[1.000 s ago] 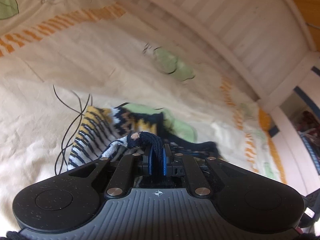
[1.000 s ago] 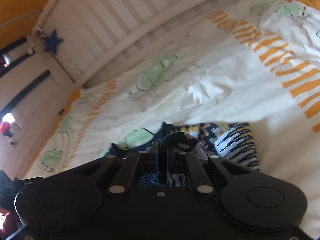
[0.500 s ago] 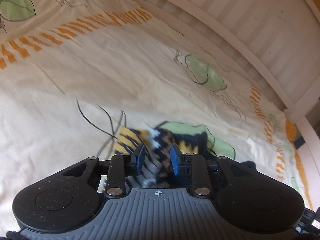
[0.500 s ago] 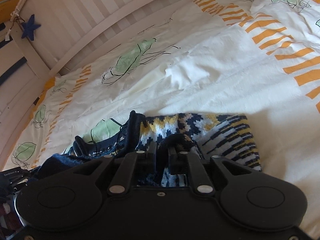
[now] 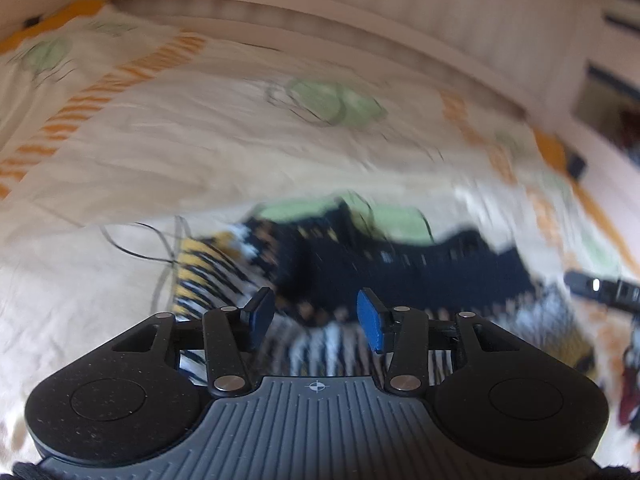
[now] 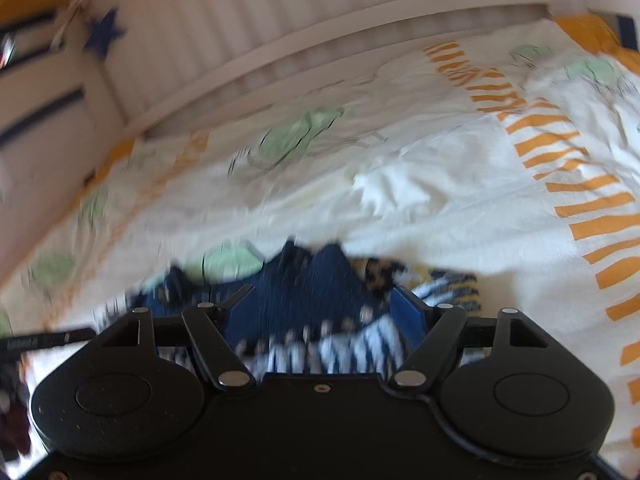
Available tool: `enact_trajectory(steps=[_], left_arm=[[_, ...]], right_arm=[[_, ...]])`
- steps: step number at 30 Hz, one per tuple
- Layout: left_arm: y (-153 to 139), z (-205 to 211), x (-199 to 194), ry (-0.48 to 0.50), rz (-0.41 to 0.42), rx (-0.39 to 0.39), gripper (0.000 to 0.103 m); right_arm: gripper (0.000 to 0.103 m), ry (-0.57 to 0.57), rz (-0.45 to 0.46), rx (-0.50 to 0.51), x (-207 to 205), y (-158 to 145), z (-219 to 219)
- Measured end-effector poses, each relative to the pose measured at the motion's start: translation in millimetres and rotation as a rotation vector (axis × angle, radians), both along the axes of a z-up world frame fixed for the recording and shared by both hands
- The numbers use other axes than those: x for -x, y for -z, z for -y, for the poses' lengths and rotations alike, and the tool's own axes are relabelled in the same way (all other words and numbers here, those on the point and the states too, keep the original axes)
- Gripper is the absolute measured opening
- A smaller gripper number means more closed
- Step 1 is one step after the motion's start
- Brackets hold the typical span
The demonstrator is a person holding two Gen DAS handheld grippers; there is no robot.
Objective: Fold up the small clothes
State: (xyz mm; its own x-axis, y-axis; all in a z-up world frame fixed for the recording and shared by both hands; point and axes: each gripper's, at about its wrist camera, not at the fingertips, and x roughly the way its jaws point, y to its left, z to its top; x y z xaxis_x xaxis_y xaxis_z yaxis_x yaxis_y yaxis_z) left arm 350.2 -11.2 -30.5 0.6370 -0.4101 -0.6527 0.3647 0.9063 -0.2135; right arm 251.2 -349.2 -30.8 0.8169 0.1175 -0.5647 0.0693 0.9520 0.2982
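A small knitted garment point(image 5: 360, 264), navy with white, yellow and black patterns, lies folded over on the cream bedsheet point(image 5: 200, 140). My left gripper point(image 5: 316, 318) is open just above its near edge, with nothing between the blue pads. In the right wrist view the same garment point(image 6: 316, 300) lies under my right gripper point(image 6: 320, 308), which is open wide and holds nothing. Both views are blurred by motion. The tip of the right gripper point(image 5: 600, 288) shows at the right of the left wrist view.
The sheet point(image 6: 440, 160) has green leaf prints and orange stripes. A white slatted bed rail point(image 5: 360, 20) runs along the far side and shows in the right wrist view point(image 6: 280, 40) with a blue star point(image 6: 104, 34) hung on it.
Both grippers were shut on the garment a second ago; the left opened first, then the right. The garment now lies on the sheet and both grippers have pulled back a little.
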Motion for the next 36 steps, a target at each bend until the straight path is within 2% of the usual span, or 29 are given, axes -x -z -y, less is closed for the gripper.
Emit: enact_trajectory(steps=[4, 6, 9, 14, 16, 20, 22, 27, 33, 36], left_arm=[[24, 13, 8, 0.048, -0.02, -0.103, 0.044], [35, 6, 7, 0.028, -0.02, -0.124, 0.045], [37, -5, 6, 0.005, -0.02, -0.119, 0.044], [34, 2, 10, -0.003, -0.002, -0.194, 0.043], [31, 2, 10, -0.034, -0.014, -0.204, 0.043], [14, 0, 19, -0.098, -0.049, -0.171, 0.042], [5, 4, 26, -0.075, -0.062, -0.112, 0.042], [-7, 40, 35, -0.012, -0.056, -0.074, 0.043], [9, 85, 26, -0.017, -0.089, -0.114, 0.044], [22, 101, 19, -0.043, -0.101, -0.176, 0.045]], right_arm=[[0.075, -0.066, -0.068, 0.208, 4, 16, -25], [0.075, -0.037, -0.112, 0.244, 3, 28, -20], [0.074, 0.041, -0.127, 0.196, 5, 37, 6], [0.077, 0.084, -0.139, 0.19, 5, 37, 18], [0.077, 0.101, -0.143, 0.17, 6, 35, 22], [0.077, 0.113, -0.116, 0.12, 20, 28, 27], [0.077, 0.111, -0.088, 0.093, 30, 23, 29], [0.079, 0.102, -0.051, 0.013, 59, 14, 33], [0.08, 0.108, -0.065, -0.057, 89, 20, 42], [0.08, 0.114, -0.085, -0.083, 98, 31, 46]])
